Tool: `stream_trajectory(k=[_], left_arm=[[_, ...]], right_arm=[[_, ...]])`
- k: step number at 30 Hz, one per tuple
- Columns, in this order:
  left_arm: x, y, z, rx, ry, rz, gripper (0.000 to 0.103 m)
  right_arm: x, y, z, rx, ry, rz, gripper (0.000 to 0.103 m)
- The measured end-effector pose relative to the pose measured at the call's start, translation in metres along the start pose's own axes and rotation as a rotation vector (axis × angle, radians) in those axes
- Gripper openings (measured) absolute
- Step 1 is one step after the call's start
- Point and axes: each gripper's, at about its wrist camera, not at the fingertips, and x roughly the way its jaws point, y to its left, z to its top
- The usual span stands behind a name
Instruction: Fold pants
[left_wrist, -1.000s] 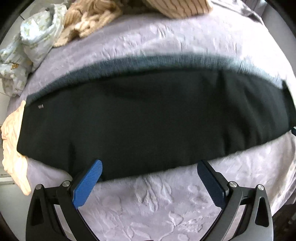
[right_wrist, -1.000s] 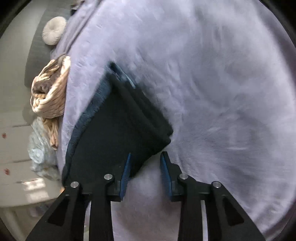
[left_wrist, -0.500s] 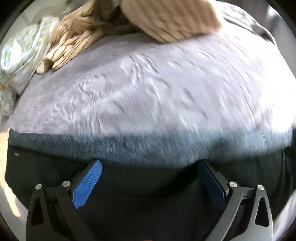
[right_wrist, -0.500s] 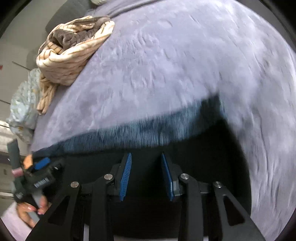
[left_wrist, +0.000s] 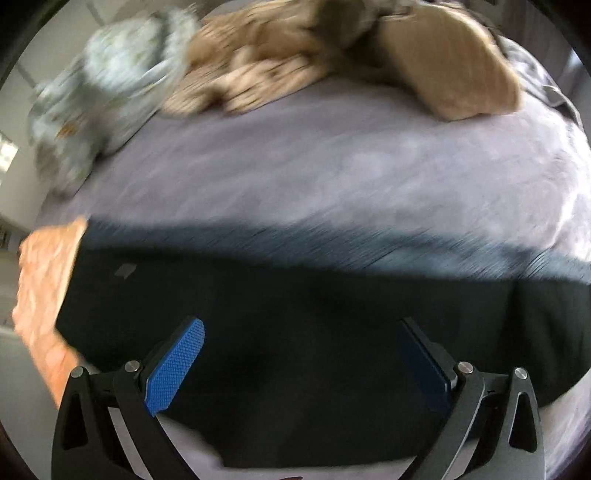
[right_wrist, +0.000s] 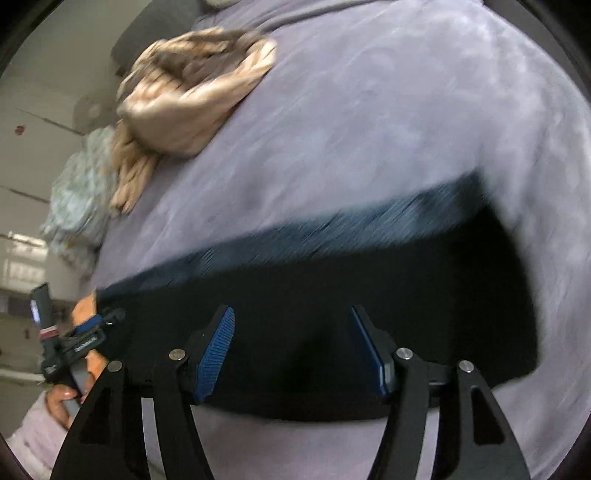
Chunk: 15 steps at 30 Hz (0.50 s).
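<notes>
Both grippers (left_wrist: 303, 354) (right_wrist: 293, 339), apparently open, hover over pants (right_wrist: 332, 295)

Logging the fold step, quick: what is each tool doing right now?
Left tool: open, empty, above the dark pants.
Right tool: jaws have just been opening; open now, nothing held, pants beneath.

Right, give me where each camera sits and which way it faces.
Left wrist: on the left tongs, angled down at the black pants on the purple bedspread; only its open fingers show.
Right wrist: on the right tongs, angled down; a hand shows at left.
Shared: pants, bedspread, beige clothes.
</notes>
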Motion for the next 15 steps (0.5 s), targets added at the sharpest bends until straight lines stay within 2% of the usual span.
stream_trajectory(k=[5, 7, 9, 12, 15], left_arm=[[0.01, 0.087, -0.032, -0.063, 0.03, 0.048, 0.103], [0.017, 0.12, -0.037, -0.082, 0.033, 0.054, 0.103], [0.026, 0.152, -0.037, -0.094, 0.032, 0.057, 0.103], [0.039, 0.188, -0.036, -0.077, 0.017, 0.094, 0.103], [0.061, 0.224, -0.037, -0.064, 0.016, 0.105, 0.103]], right_arm=[[0.027, 0.065, -0.034, -0.017, 0.086, 0.159, 0.067], [0.049, 0.097, -0.058, -0.001, 0.153, 0.238, 0.067], [0.072, 0.126, -0.078, 0.012, 0.207, 0.251, 0.067], [0.098, 0.179, -0.096, -0.039, 0.232, 0.232, 0.067], [0.12, 0.245, -0.084, -0.139, 0.248, 0.245, 0.067]])
